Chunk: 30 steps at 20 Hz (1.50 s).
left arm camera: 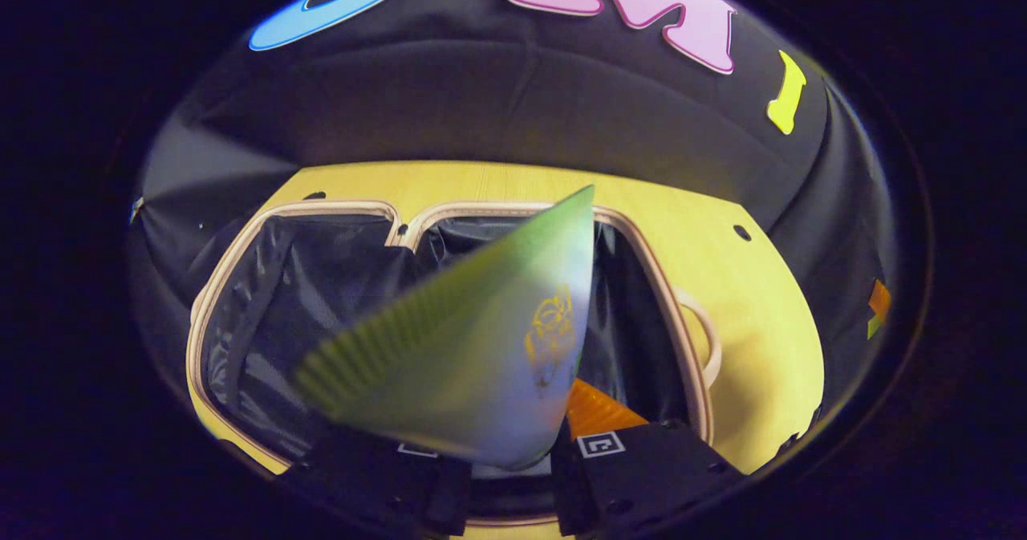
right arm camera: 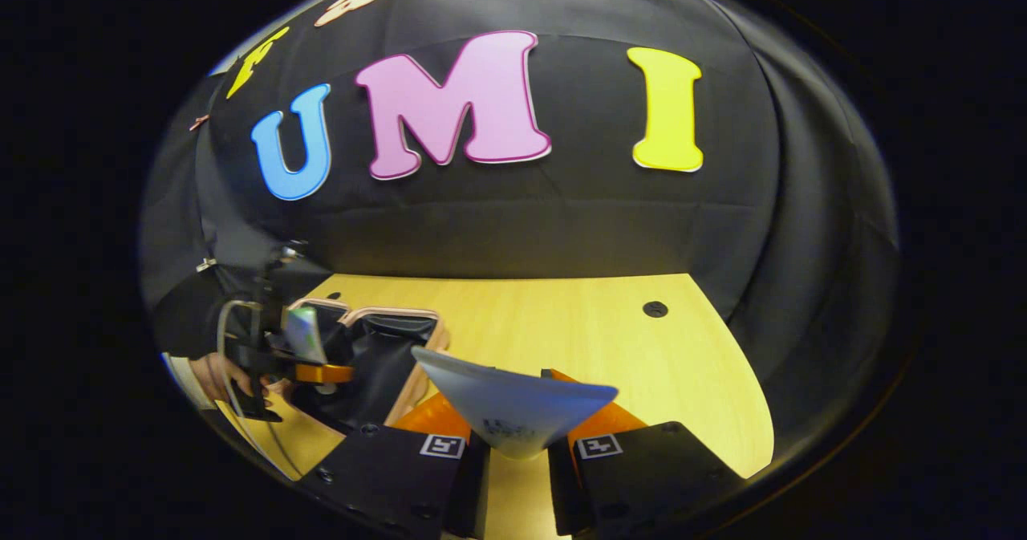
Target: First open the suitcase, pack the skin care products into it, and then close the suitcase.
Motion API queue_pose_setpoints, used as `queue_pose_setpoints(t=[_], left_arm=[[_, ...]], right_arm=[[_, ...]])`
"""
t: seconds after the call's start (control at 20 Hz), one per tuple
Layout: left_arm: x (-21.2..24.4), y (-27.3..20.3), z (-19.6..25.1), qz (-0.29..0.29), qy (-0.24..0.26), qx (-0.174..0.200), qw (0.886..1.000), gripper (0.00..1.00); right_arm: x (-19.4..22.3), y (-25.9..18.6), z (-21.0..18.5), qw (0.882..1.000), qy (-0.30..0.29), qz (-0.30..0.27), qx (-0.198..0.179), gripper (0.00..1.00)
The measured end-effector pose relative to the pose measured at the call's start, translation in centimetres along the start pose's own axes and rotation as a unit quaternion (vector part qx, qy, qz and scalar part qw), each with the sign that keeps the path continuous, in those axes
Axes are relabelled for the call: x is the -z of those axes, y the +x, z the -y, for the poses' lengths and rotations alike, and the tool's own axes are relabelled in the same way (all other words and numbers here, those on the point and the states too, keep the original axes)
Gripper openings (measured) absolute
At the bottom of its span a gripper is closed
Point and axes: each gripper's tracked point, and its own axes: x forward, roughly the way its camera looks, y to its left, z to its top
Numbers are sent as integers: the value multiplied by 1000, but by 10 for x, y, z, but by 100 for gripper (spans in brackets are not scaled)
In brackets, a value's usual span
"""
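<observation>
Both grippers hold tubes by the open suitcase.

In the left gripper view, the left gripper (left arm camera: 513, 464) is clamped on a green tube (left arm camera: 473, 347), its crimped end tilted toward 1 o'clock above the suitcase (left arm camera: 265, 323), which lies open on the wooden table (left arm camera: 754, 323). In the right gripper view, the right gripper (right arm camera: 517, 452) pinches a pale tube (right arm camera: 513, 403); the suitcase sits at 9 o'clock, with the left gripper and a hand (right arm camera: 217, 375) beside it.

Wooden table (right arm camera: 642, 363), black cloth wall (right arm camera: 562, 227)
</observation>
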Motion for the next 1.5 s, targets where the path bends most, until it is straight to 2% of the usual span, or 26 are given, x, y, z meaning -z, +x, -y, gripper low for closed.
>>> queue_pose_setpoints(t=[0.15,0.4,0.45,0.55,0.65,0.75,0.85,1.05,1.1,1.15,1.2,1.3,1.35,1.4,1.45,1.5], left_arm=[[20,10,-1,-73,12,-17,997,43],[9,11,-6,-64,-2,-35,997,51],[3,8,-7,-49,-5,-34,998,56],[-13,-13,-6,6,-24,-25,999,92],[-29,-52,-17,69,-41,-25,996,96],[-36,-89,-42,123,-56,-41,990,97],[-31,-124,-70,156,-72,-57,984,97],[-4,-172,-130,175,-83,-78,978,96],[5,-179,-143,173,-87,-81,978,96],[17,-186,-160,170,-99,-91,976,92],[29,-192,-174,165,-119,-97,974,96],[47,-203,-193,164,-166,-94,968,96],[53,-206,-202,165,-186,-93,964,97],[60,-210,-212,163,-201,-94,961,96],[66,-214,-219,161,-210,-97,959,96],[71,-218,-229,160,-213,-100,959,97]], right_arm=[[-9,-8,-35,1000,-13,10,-25,35],[-14,-1,-77,998,-25,10,-61,35],[-15,2,-83,997,-26,8,-66,35],[-13,11,-94,997,-26,-3,-74,35],[-4,25,-106,996,-24,-30,-80,35],[3,42,-122,995,-21,-51,-86,35],[18,66,-146,991,-17,-80,-110,35],[68,122,-182,983,-29,-143,-112,35],[86,135,-190,980,-26,-165,-108,35],[108,142,-193,974,-23,-204,-102,35],[128,151,-199,967,-20,-233,-97,35],[156,164,-201,959,-19,-274,-76,36],[168,168,-202,953,-12,-294,-65,29],[178,169,-205,948,2,-314,-56,29],[186,174,-206,944,14,-326,-45,29],[192,178,-204,942,17,-333,-34,36]])
